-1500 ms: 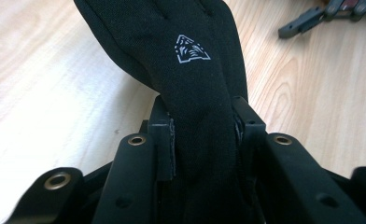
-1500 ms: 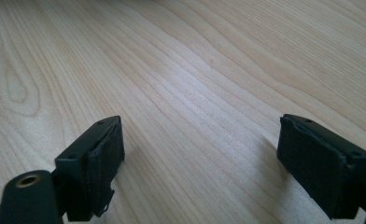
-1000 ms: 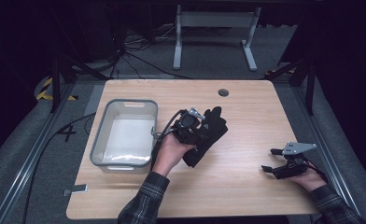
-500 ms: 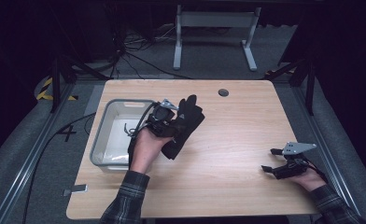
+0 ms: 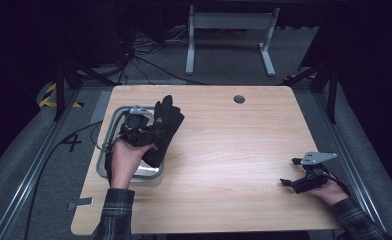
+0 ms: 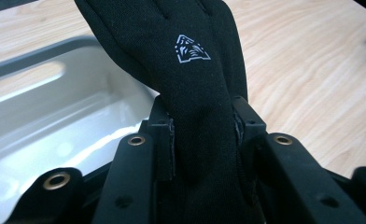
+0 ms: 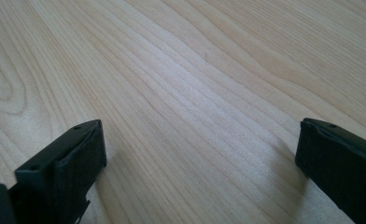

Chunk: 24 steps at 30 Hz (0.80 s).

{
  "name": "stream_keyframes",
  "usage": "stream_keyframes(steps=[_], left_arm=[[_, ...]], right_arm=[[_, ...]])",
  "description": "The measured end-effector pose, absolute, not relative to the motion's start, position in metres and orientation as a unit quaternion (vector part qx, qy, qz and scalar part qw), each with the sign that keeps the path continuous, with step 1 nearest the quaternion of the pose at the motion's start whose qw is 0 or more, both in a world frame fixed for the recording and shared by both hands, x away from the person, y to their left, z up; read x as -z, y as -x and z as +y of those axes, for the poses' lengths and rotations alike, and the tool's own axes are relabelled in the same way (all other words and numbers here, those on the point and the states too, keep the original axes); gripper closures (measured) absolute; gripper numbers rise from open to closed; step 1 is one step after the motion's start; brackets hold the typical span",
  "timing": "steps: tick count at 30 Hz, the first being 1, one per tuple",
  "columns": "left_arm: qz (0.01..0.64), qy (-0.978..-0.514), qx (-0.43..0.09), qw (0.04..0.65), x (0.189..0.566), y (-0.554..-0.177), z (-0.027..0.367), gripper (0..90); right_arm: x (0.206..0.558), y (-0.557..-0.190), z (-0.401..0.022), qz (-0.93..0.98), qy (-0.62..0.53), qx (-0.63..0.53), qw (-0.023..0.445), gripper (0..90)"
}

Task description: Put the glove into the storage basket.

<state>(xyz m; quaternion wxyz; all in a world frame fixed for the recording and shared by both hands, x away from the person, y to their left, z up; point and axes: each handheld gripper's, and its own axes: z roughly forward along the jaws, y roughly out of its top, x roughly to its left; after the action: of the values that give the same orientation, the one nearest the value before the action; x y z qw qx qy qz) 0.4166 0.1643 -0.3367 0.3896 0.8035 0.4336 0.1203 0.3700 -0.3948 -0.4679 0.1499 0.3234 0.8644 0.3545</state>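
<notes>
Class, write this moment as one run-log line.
left hand-held gripper: shut on black glove, above tray | right hand-held gripper: open, jaws just widened, nothing between, over table

My bench (image 5: 244,150) is lit from above while the room around it sinks into black. Glare whitens the tray (image 6: 55,116) floor. Close to my lenses, the claw jaws blur and cast soft shadows.
</notes>
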Motion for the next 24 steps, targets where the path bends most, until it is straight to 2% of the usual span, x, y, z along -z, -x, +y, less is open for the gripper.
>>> stream_keyframes(steps=[7,24], left_arm=[[0.459,-0.796,-0.123,0.375,0.352,-0.420,0.188,67.3],[0.496,-0.795,-0.101,0.335,0.390,-0.439,0.203,66.5]], right_arm=[[0.468,-0.370,-0.395,0.864,-0.323,-0.355,0.150,2.1],[0.468,-0.370,-0.395,0.864,-0.324,-0.355,0.150,2.1]])
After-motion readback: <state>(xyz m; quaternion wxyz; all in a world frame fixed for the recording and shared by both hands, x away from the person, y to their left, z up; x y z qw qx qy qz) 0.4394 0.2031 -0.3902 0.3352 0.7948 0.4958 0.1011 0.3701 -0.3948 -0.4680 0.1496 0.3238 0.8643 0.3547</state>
